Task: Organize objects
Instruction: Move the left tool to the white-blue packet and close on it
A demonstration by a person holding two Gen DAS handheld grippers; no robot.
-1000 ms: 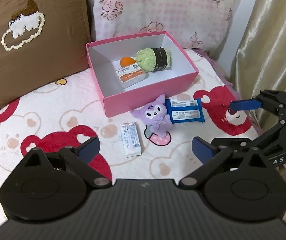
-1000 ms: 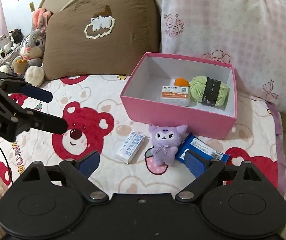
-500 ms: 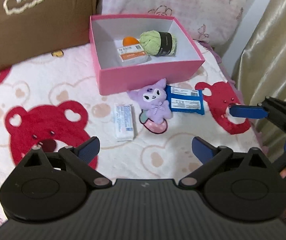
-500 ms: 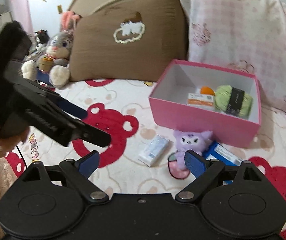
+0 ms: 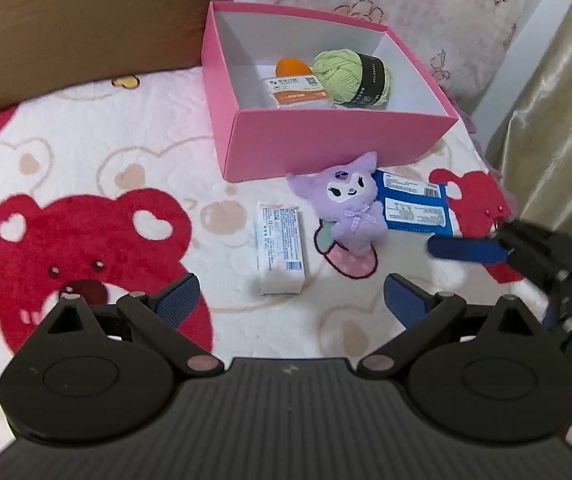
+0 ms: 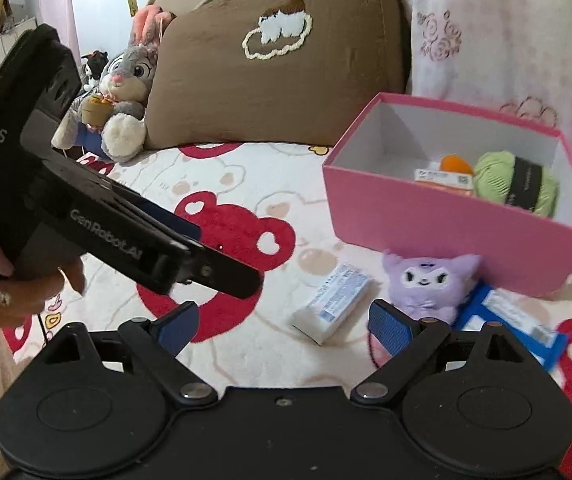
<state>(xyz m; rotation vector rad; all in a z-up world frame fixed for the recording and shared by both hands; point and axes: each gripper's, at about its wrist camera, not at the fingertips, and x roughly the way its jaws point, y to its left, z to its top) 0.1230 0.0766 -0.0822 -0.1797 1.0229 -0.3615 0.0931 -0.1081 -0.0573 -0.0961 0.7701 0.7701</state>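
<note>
A pink box [image 5: 326,148] [image 6: 438,236] on the bed holds a green yarn ball [image 5: 352,76] [image 6: 514,182], an orange ball [image 5: 292,67] and an orange-and-white packet [image 5: 298,92]. In front of it lie a white packet [image 5: 279,250] [image 6: 332,296], a purple plush [image 5: 350,204] [image 6: 430,284] and a blue packet [image 5: 414,208] [image 6: 514,320]. My left gripper [image 5: 292,300] hangs open just above the white packet, empty. My right gripper [image 6: 283,324] is open and empty, low over the blanket before the white packet and plush. Each gripper shows in the other's view.
The bed has a bear-print blanket [image 5: 85,232]. A brown pillow [image 6: 277,64] and a pink pillow [image 6: 498,32] stand behind the box. A grey rabbit plush [image 6: 121,92] sits at far left. A gold curtain [image 5: 558,100] hangs at the right bed edge.
Both grippers have sunk toward the blanket, so the white packet, plush and box look larger. The left gripper now fills more of the right wrist view. Both stayed open.
</note>
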